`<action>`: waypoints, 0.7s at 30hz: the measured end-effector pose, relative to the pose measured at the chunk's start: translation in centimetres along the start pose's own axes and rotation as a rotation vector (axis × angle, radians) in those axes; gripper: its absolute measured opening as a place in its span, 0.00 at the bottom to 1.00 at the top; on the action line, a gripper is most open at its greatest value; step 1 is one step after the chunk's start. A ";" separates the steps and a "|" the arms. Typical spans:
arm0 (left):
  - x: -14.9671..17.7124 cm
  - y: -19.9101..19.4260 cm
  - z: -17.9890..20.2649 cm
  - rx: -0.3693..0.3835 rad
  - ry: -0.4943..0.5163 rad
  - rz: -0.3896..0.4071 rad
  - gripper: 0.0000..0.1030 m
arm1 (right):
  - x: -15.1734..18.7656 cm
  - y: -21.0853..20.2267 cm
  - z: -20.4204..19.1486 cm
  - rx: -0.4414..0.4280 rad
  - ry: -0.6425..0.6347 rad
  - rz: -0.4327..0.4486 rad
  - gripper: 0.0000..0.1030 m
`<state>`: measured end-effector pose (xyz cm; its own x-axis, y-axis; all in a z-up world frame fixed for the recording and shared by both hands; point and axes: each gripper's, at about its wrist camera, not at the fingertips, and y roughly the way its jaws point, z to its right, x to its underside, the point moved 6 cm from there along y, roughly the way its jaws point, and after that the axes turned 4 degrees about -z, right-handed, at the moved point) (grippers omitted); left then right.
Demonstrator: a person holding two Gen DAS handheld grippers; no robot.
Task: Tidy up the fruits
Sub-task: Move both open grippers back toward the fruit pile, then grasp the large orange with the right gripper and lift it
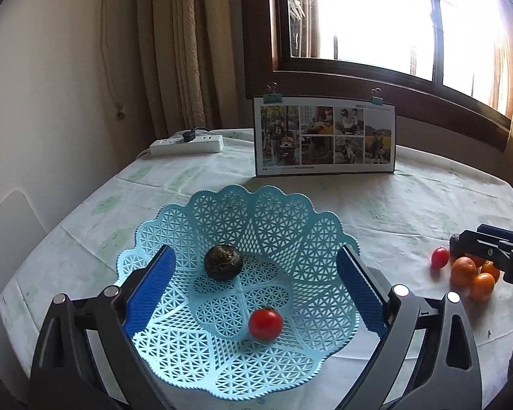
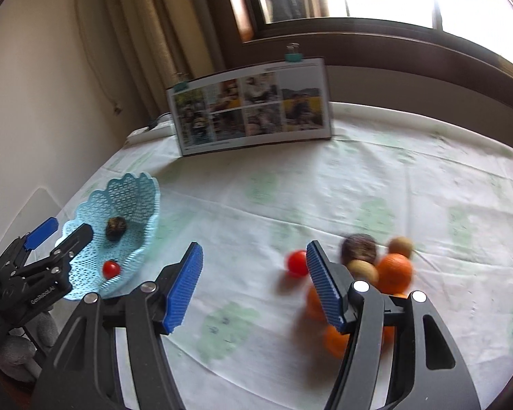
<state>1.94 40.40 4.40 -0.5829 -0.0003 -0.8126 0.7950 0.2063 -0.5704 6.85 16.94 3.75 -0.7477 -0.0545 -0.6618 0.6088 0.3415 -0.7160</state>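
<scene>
Left gripper (image 1: 254, 294), jaws wide apart and holding nothing, poised above a light-blue lattice fruit basket (image 1: 325, 235) on a table covered with a pale patterned cloth (image 1: 410, 201). Inside the basket lie a dark, rough-skinned round fruit (image 1: 222, 261) toward the far side and a cherry tomato (image 1: 265, 323) toward the near side, well apart from each other. Right gripper (image 2: 253, 285), jaws likewise apart and empty, low over the cloth beside a loose cluster of fruit; the right wrist view is motion-blurred. The cluster comprises a second cherry tomato (image 2: 297, 263) just left of the gripper's right finger, several small oranges (image 2: 393, 272), a dark round fruit (image 2: 359, 248) and two small brownish fruits (image 2: 400, 246), partly hidden behind that finger. Basket and cluster are well apart. At the table's far edge stand a clipped photo collage board (image 1: 325, 135) and a white power strip (image 1: 188, 143), below a window (image 1: 376, 13)
</scene>
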 end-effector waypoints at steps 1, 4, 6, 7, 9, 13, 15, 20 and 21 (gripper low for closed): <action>0.0 0.0 0.4 0.005 0.006 0.000 0.93 | 0.3 -0.3 0.8 0.009 0.014 0.002 0.61; -0.1 0.0 1.7 0.022 0.026 0.000 0.93 | 1.2 -1.2 3.0 0.036 0.044 0.005 0.61; -0.1 0.0 2.6 0.032 0.041 -0.001 0.93 | 2.0 -1.8 4.2 0.057 0.060 0.006 0.61; -0.1 0.0 3.0 0.035 0.047 -0.002 0.93 | 2.4 -2.0 4.6 0.063 0.066 0.005 0.61; 0.0 0.0 3.8 0.044 0.060 -0.004 0.93 | 3.4 -2.4 5.4 0.069 0.083 0.000 0.61; 0.2 0.2 5.4 0.057 0.085 -0.011 0.93 | 5.2 -2.7 6.7 0.058 0.131 -0.019 0.61; 0.3 0.2 6.2 0.063 0.097 -0.014 0.93 | 5.9 -2.8 7.0 0.050 0.147 -0.026 0.61; 0.3 0.3 7.9 0.080 0.122 -0.018 0.94 | 6.9 -1.8 6.6 0.038 0.135 -0.060 0.61; 0.3 0.3 8.1 0.083 0.125 -0.019 0.94 | 7.0 -1.5 6.5 0.037 0.129 -0.066 0.61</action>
<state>3.41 32.54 3.02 -0.6101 0.1191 -0.7833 0.7918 0.1261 -0.5976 2.43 9.95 -1.18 -0.8129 0.0462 -0.5806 0.5648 0.3058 -0.7665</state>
